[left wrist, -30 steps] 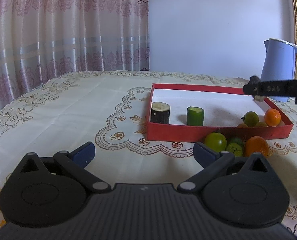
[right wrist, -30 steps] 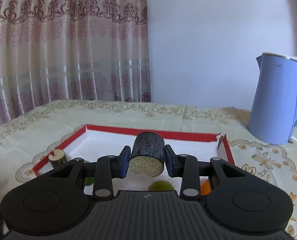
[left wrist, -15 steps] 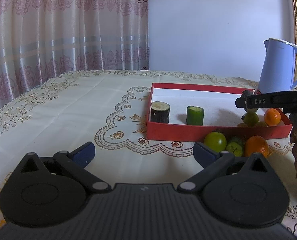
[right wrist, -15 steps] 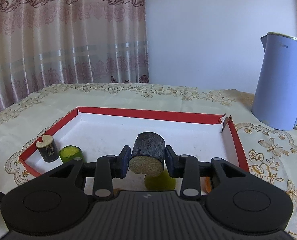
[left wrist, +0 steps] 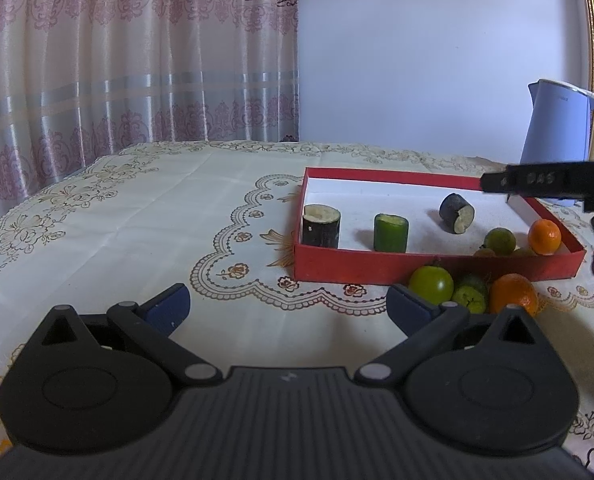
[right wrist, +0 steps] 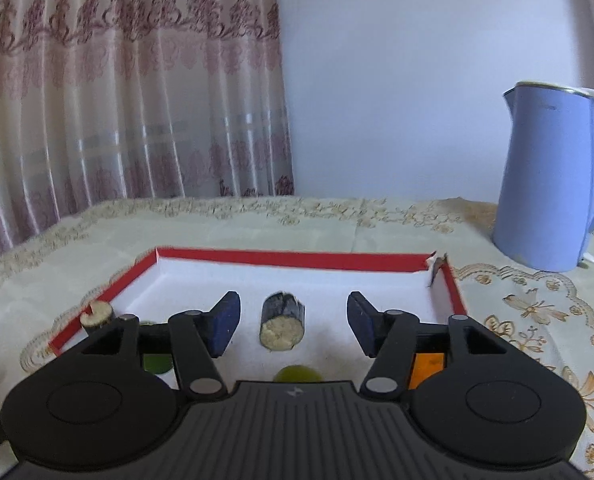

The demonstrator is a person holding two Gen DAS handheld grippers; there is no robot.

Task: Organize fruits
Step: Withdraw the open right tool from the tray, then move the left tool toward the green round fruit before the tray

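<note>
In the left wrist view, the left gripper [left wrist: 288,307] is hovering over the tablecloth [left wrist: 145,216] with its jaws wide apart and nothing between them. The red tray [left wrist: 429,270] is holding a dark cut sugarcane piece [left wrist: 457,213], lying tilted on its white floor.

In the right wrist view, the right gripper [right wrist: 293,322] has just been opening its jaws; the dark cut sugarcane piece [right wrist: 282,326] is lying between them, touching neither pad
</note>
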